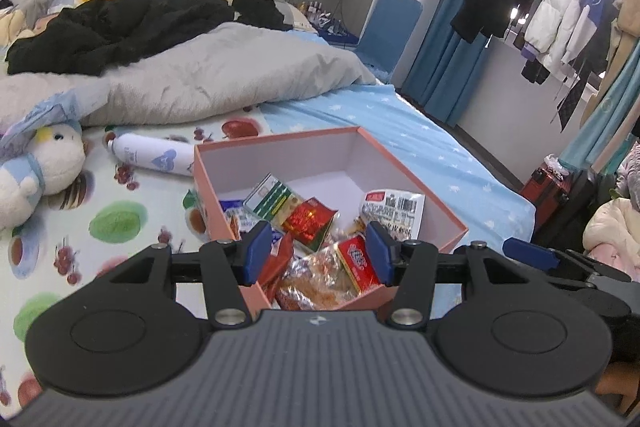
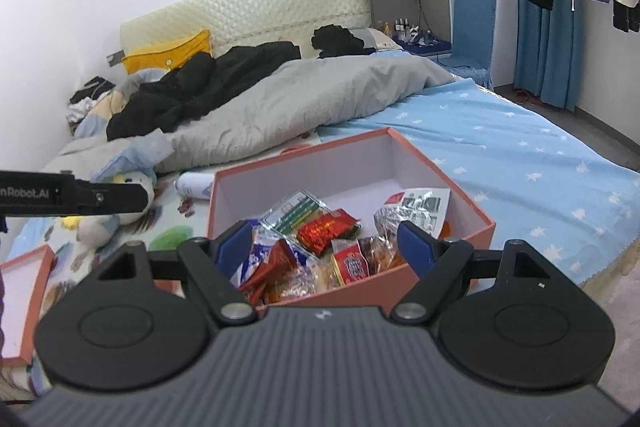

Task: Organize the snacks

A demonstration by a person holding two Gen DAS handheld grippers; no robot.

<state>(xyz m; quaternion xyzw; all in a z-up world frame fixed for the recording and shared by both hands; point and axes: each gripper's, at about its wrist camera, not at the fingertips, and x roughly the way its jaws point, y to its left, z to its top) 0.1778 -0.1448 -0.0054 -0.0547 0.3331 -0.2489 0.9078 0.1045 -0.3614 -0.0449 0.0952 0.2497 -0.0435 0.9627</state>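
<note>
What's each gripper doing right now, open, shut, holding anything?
Left gripper: open, holding nothing, above the snacks in the pink box.
Right gripper: open, wider, holding nothing, also over the box.

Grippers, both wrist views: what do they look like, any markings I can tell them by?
Both look alike: the left gripper and right gripper have blue finger pads on black linkage arms with silver pivot pins, two round black discs and a ribbed grey body bearing a small white logo. The right wrist view shows white lettering ending "nRobot.AI" on the left gripper's side.
</note>
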